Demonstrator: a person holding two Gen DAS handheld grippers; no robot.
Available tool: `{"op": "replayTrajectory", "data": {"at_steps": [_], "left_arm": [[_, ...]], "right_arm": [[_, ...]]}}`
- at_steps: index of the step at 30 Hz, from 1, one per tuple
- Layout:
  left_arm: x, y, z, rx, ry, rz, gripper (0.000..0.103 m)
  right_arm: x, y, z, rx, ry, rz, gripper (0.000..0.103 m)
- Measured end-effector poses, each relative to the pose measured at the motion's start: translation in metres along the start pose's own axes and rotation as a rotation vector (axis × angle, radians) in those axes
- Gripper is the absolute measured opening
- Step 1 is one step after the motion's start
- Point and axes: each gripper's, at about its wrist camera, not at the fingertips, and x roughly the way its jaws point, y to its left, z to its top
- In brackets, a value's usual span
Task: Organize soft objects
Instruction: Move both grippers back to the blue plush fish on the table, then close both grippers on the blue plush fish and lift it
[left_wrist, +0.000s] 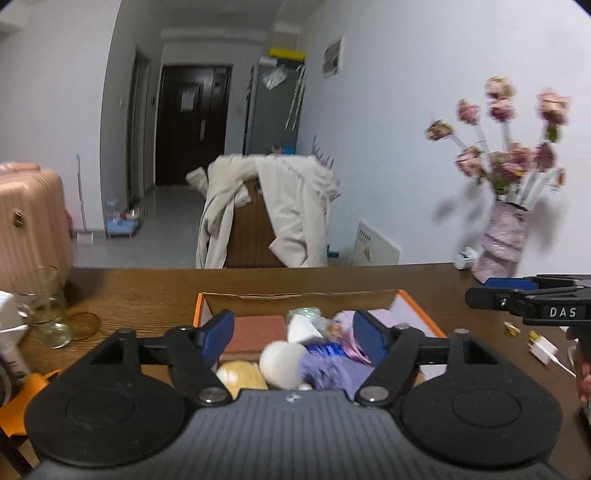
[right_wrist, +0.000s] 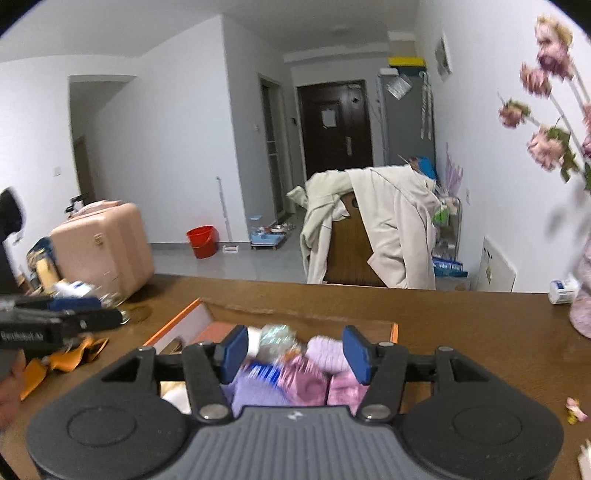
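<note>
Soft objects fill one orange-rimmed box on the tabletop; we count roughly six, blurred together: white, cream, lilac and pink. Our gripper bodies hide the box's near end. We hold two tools: left hand-held gripper and right hand-held gripper, both spread wide above the pile, gripping nothing.

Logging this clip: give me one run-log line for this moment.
left gripper: open, above box | right gripper: open, above box | box: holds soft items, on table | nothing gripped
</note>
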Motion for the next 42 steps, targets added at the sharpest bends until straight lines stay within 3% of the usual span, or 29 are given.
{"op": "replayTrajectory", "data": {"at_steps": [7,14,17,21,25,30,35,42], "left_arm": [[-0.093,-0.036,-0.066,-0.005,-0.059,-0.021,0.088],[-0.145,-0.053,-0.15,-0.091,0.001,0.014,0.091],[-0.154,-0.053,-0.172,-0.109,0.042,0.022,0.091],[-0.154,-0.051,-0.177,-0.122,0.044,0.04,0.091],[-0.142,-0.055,-0.177,-0.122,0.054,0.021,0.091],[-0.103,-0.068,-0.172,-0.088,0.078,-0.054,0.09],[-0.038,-0.069,-0.154,-0.071,0.102,-0.115,0.074],[0.048,-0.043,-0.134,-0.193,0.236,-0.252,0.06]], "right_arm": [[-0.093,0.034,-0.08,-0.048,-0.007,0.067,0.066],[-0.14,0.058,-0.16,0.021,0.052,0.076,0.067],[-0.153,0.058,-0.178,0.062,0.064,0.089,0.067],[-0.155,0.054,-0.181,0.076,0.064,0.074,0.067],[-0.145,0.049,-0.181,0.095,0.061,0.073,0.067],[-0.108,0.034,-0.183,0.18,0.099,0.089,0.067],[-0.065,0.012,-0.183,0.305,0.12,0.117,0.06],[-0.013,-0.004,-0.175,0.407,0.117,0.159,0.045]]}}
